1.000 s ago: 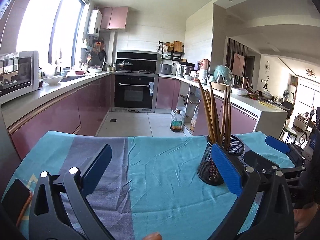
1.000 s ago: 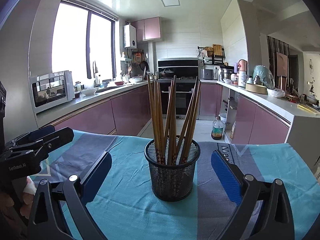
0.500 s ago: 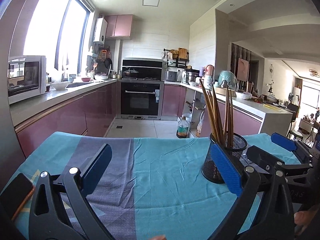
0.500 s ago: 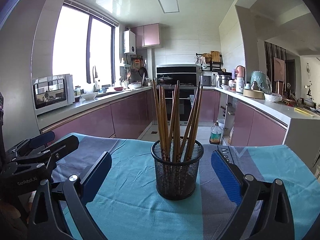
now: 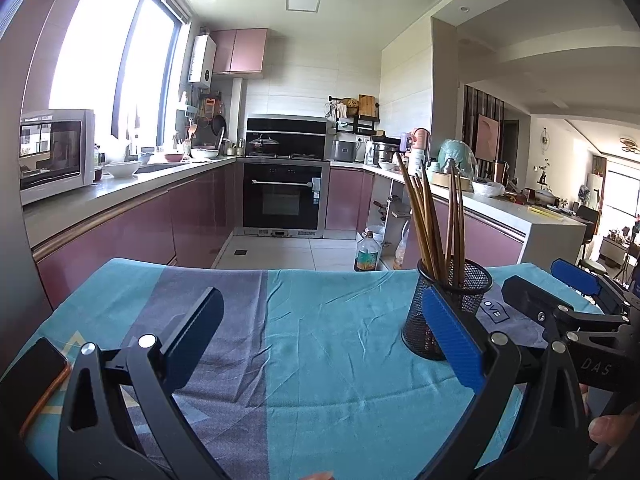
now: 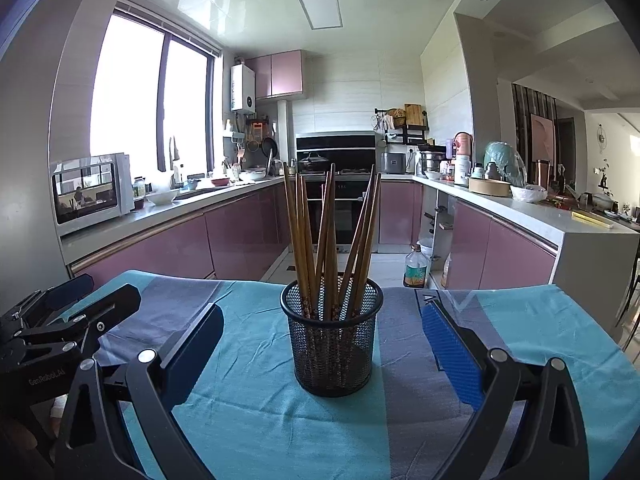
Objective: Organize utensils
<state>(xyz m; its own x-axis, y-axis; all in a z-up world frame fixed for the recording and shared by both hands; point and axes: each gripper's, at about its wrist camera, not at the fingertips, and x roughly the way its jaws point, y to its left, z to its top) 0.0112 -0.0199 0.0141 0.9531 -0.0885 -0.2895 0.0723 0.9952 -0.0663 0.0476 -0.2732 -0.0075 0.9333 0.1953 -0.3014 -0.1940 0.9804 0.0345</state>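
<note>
A black mesh holder [image 6: 331, 340] stands upright on the blue and grey tablecloth [image 6: 248, 420], with several brown chopsticks [image 6: 330, 240] standing in it. My right gripper [image 6: 322, 344] is open and empty, its fingers on either side of the holder, a little short of it. In the left wrist view the holder [image 5: 448, 308] is on the right, behind my left gripper's right finger. My left gripper [image 5: 324, 332] is open and empty over bare cloth. The right gripper [image 5: 560, 300] also shows there at far right, and the left gripper [image 6: 86, 304] shows in the right wrist view.
A phone [image 5: 28, 380] lies at the table's near left corner. The far table edge [image 5: 320, 270] drops to the kitchen floor. A bottle [image 5: 366, 254] stands on the floor beyond. Counters with a microwave [image 5: 52, 152] line the room.
Both grippers have drawn back a little and lowered, so the holder sits further away in both views. Both stay open. The holder and chopsticks have not moved.
</note>
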